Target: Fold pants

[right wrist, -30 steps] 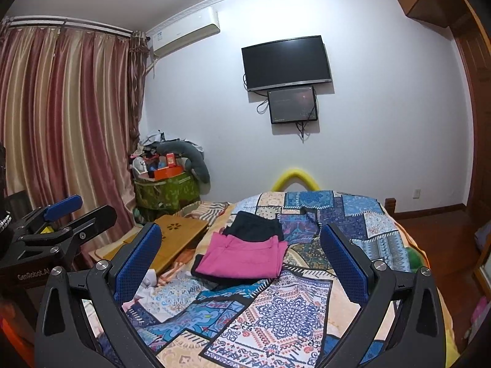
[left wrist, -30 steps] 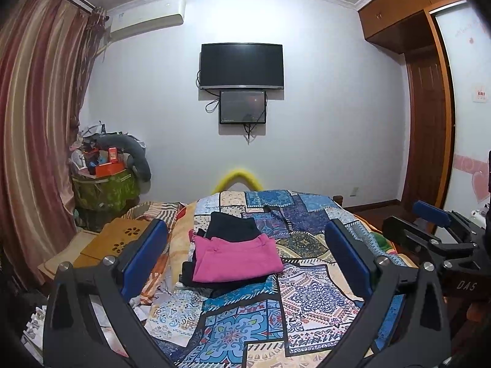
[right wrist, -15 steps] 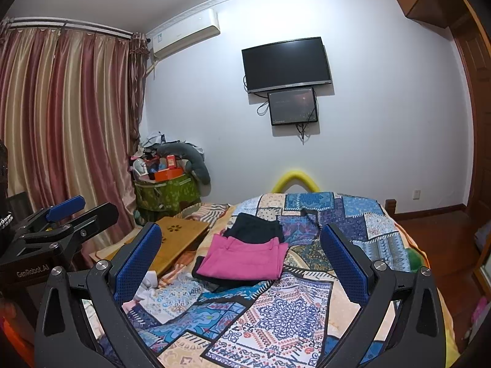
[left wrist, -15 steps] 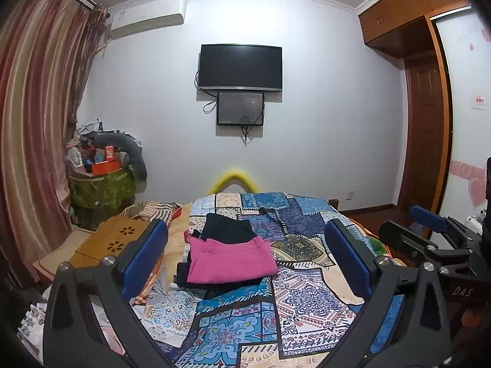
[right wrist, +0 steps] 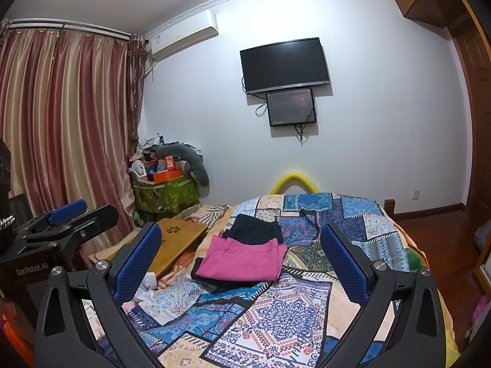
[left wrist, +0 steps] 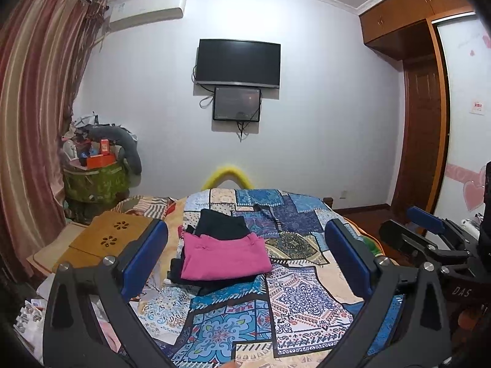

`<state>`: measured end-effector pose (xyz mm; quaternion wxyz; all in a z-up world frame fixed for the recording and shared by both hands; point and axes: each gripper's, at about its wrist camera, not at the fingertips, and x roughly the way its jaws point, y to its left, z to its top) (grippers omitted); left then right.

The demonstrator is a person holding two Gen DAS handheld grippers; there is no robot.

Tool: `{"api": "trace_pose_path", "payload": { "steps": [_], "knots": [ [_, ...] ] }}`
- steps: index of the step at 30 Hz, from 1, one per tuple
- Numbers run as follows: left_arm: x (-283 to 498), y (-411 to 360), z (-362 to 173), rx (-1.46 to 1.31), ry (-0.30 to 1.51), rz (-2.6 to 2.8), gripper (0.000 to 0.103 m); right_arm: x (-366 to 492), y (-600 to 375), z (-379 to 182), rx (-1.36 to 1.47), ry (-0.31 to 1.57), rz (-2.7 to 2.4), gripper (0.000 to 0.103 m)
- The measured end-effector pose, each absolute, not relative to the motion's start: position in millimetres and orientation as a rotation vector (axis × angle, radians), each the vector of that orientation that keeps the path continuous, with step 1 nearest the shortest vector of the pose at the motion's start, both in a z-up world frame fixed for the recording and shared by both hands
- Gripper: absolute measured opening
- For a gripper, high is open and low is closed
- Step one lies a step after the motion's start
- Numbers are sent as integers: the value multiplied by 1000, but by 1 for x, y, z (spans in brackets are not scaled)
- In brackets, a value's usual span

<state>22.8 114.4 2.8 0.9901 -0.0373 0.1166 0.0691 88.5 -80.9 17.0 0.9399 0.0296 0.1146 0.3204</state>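
Folded pink pants (left wrist: 224,257) lie on top of folded black garments (left wrist: 221,222) on a patchwork bedspread (left wrist: 294,294). They also show in the right wrist view (right wrist: 242,259). My left gripper (left wrist: 245,260) is open and empty, held well back from the pile above the near part of the bed. My right gripper (right wrist: 241,260) is open and empty too, also back from the pile. Each gripper shows at the edge of the other's view, the right one (left wrist: 429,233) and the left one (right wrist: 61,224).
A wooden lap desk (left wrist: 104,236) lies left of the bed. A green bin (left wrist: 95,181) heaped with clutter stands by striped curtains (right wrist: 61,122). A TV (left wrist: 237,63) hangs on the far wall. A wooden wardrobe (left wrist: 420,122) stands at right.
Both grippers have tilted up and drifted slightly; the pile sits a little lower in both views. Both stay open and empty. The clothes have not moved.
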Motion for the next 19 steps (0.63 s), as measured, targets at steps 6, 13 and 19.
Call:
{"api": "trace_pose_path", "payload": {
  "steps": [6, 13, 19],
  "knots": [
    [26, 115, 0, -76, 245, 138, 103, 89, -81, 17, 59, 234, 653, 103],
    [27, 113, -1, -56, 248, 137, 103, 89, -81, 17, 60, 239, 653, 103],
    [31, 113, -5, -54, 259, 128, 103, 94, -81, 13, 61, 251, 653, 103]
  ]
}}
